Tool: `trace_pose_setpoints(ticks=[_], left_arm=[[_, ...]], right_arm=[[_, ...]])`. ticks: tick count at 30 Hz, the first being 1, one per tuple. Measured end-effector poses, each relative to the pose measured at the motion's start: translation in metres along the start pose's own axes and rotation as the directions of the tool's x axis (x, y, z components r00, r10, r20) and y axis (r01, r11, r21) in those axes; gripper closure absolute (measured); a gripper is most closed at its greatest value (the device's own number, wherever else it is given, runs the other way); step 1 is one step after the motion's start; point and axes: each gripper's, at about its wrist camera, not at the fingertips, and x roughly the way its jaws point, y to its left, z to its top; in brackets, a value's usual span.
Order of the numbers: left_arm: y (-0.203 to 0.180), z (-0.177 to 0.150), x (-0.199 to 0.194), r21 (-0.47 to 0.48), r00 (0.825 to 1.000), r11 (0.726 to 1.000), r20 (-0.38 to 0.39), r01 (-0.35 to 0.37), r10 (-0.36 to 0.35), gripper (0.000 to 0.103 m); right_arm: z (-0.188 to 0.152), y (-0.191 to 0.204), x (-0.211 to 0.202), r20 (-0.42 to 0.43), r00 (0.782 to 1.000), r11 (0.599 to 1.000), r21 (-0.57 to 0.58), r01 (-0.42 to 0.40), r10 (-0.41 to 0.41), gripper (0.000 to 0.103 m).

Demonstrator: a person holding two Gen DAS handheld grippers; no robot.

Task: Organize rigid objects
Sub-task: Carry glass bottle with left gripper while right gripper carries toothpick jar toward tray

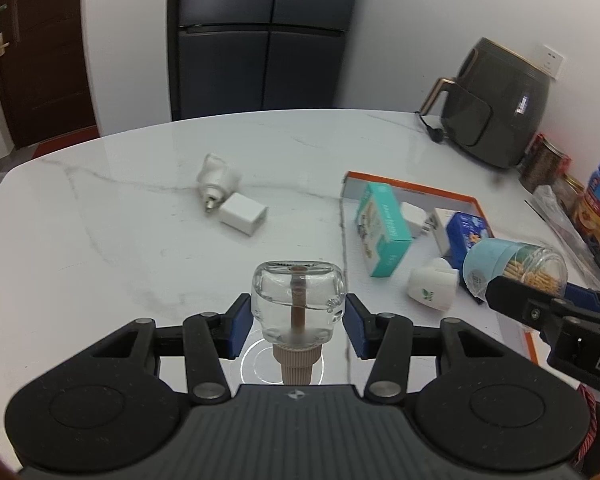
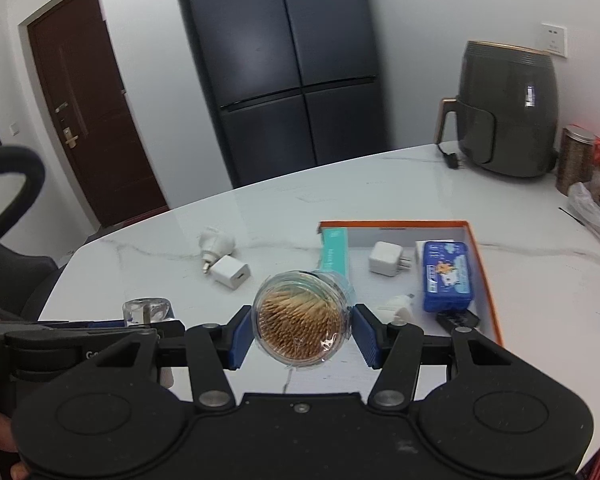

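Toothpick jar (image 2: 301, 316) lies lengthwise in the right claw (image 2: 300, 334), base camera-ward; left claw (image 1: 298, 326) clamps glass bottle (image 1: 298, 300).

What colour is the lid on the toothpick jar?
Light blue. The toothpick jar lid shows best in the left wrist view, held in the right claw.

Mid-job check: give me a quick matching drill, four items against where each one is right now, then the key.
Items:
1. clear glass bottle
2. toothpick jar
3. blue tissue pack
4. white charger cube

Places:
A. lying inside the orange-rimmed box
B. between the jaws of the right gripper
C. on the bare marble table, left of the box
D. between the jaws of the left gripper

Pairs: 1-D, 2-B, 3-A, 4-C
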Motion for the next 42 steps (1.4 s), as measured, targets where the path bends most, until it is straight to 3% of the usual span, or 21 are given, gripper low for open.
trace_pose_setpoints(ticks=[19,42], left_arm=[[-0.055,-0.003,0.016,0.099,0.996,0.991,-0.033,0.091,-0.089,0.054],[-0.093,-0.013,0.037,0.153,0.985,0.976,-0.102,0.153,-0.138,0.054]], right_arm=[[-0.005,-0.055,-0.022,0.017,0.994,0.991,0.090,0.102,-0.104,0.039],[-0.013,-0.088,-0.020,-0.016,0.988,0.979,0.133,0.152,-0.151,0.039]])
